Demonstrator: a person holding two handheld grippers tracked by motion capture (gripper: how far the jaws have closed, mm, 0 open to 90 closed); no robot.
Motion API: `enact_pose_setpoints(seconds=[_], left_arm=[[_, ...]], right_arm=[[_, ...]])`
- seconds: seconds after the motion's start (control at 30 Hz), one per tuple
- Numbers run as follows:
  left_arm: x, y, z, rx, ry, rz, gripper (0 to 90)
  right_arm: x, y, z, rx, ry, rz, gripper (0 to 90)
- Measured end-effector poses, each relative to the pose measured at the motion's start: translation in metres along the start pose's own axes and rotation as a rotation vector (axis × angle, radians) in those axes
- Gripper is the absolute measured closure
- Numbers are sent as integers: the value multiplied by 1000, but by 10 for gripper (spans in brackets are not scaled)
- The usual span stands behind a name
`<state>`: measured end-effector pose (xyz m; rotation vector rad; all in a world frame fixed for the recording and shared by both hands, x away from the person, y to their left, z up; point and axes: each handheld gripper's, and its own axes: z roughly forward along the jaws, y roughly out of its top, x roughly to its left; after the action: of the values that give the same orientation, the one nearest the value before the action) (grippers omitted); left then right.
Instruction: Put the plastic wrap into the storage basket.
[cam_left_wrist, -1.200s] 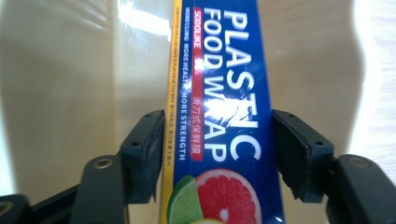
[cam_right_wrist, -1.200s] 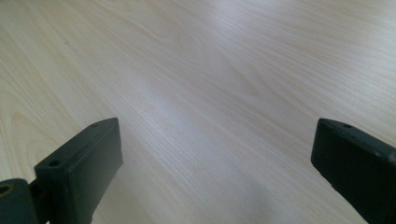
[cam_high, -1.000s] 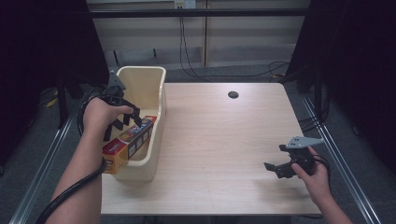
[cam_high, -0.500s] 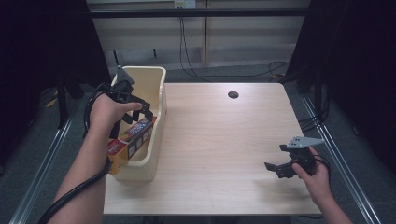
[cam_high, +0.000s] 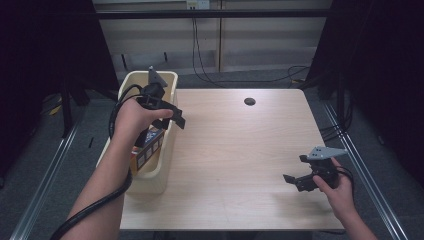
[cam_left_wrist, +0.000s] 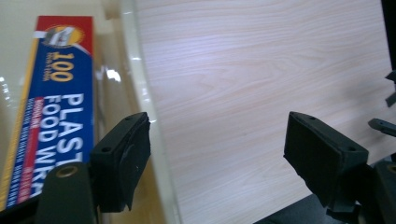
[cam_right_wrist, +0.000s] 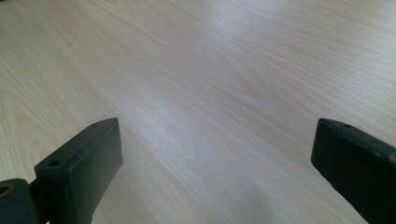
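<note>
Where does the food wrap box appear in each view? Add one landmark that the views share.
High view: food wrap box left of centre, inside the cream bin.
Left gripper view: at the left edge, beyond the left jaw.
Right gripper view: not in it.
Shared landmark: the wooden table.

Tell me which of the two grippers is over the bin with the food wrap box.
The left gripper, above the cream bin holding the food wrap box; the right gripper sits over bare table.
</note>
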<state>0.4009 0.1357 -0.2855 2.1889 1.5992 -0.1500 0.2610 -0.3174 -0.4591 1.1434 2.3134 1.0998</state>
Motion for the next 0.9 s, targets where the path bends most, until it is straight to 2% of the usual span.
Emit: enact_pose_setpoints(seconds=[0.23,0.5,0.53,0.67,0.7,0.83,0.9], left_arm=[[-18,0,11,-7,-41,44,221],[-35,-2,33,3,-70,104,215],[-37,-3,35,5,-77,102,215],[-41,-5,43,9,-94,126,214],[-42,-6,46,2,-108,117,214],[-47,-10,58,-4,-110,142,213],[-49,-12,65,-5,-131,154,203]], right_arm=[[0,0,1,1,6,1,18],[1,0,1,4,6,-1,18],[1,0,1,3,7,-3,18],[1,0,1,4,8,-2,18],[1,-1,1,6,6,-1,18],[1,-1,1,9,11,-2,18],[2,-1,1,10,6,-4,18]])
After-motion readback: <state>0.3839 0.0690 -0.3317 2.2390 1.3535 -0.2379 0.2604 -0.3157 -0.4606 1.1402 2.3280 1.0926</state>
